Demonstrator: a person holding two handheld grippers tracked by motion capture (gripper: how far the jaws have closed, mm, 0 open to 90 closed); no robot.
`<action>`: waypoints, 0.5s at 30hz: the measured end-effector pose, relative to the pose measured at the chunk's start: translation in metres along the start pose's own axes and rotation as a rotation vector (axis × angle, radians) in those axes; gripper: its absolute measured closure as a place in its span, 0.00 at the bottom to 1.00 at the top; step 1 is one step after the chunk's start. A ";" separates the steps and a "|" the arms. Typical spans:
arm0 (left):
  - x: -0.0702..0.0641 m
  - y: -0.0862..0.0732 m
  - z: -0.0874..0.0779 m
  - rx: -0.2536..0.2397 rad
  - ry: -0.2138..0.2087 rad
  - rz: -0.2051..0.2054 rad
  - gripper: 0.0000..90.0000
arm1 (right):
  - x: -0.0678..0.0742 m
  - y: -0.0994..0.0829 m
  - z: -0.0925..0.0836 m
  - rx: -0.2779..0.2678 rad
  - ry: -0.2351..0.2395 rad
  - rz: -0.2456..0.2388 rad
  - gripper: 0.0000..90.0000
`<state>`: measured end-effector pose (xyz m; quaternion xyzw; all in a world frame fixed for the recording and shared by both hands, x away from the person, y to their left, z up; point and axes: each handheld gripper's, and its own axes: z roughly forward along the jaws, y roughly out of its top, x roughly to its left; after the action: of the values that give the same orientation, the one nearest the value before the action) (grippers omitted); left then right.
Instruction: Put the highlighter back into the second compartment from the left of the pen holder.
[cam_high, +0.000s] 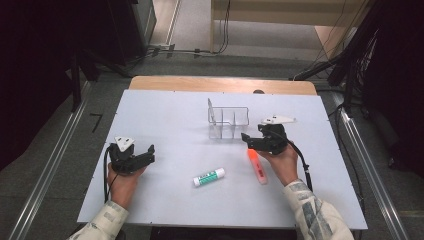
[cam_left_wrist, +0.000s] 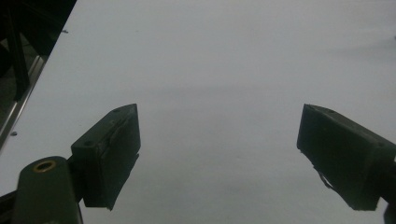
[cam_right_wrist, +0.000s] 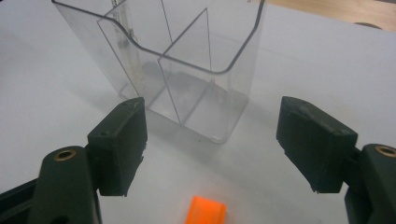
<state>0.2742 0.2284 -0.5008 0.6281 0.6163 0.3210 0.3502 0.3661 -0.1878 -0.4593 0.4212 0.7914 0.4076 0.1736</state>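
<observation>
Both grippers open above the table (cam_high: 165, 107).
Glue stick (cam_high: 209, 177) label unreadable; left gripper (cam_left_wrist: 218, 154) and right gripper (cam_right_wrist: 211, 144) hold nothing.

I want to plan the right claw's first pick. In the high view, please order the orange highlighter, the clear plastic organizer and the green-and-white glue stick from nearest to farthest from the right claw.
1. Orange highlighter: just below the right claw.
2. Clear plastic organizer: up-left of it.
3. Green-and-white glue stick: farther down-left, mid-table.
</observation>
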 end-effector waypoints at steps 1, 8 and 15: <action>0.000 0.000 0.000 0.000 0.000 0.000 0.16 | 0.000 -0.001 0.000 0.006 -0.002 0.004 0.26; 0.000 0.000 0.000 0.000 0.001 0.001 0.16 | -0.003 -0.010 -0.004 0.025 -0.012 0.004 0.26; 0.000 0.000 -0.001 0.000 0.001 0.001 0.16 | 0.000 -0.022 -0.003 0.050 -0.023 0.002 0.26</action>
<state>0.2739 0.2284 -0.5004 0.6282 0.6160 0.3215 0.3500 0.3524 -0.1968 -0.4750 0.4307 0.7989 0.3832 0.1716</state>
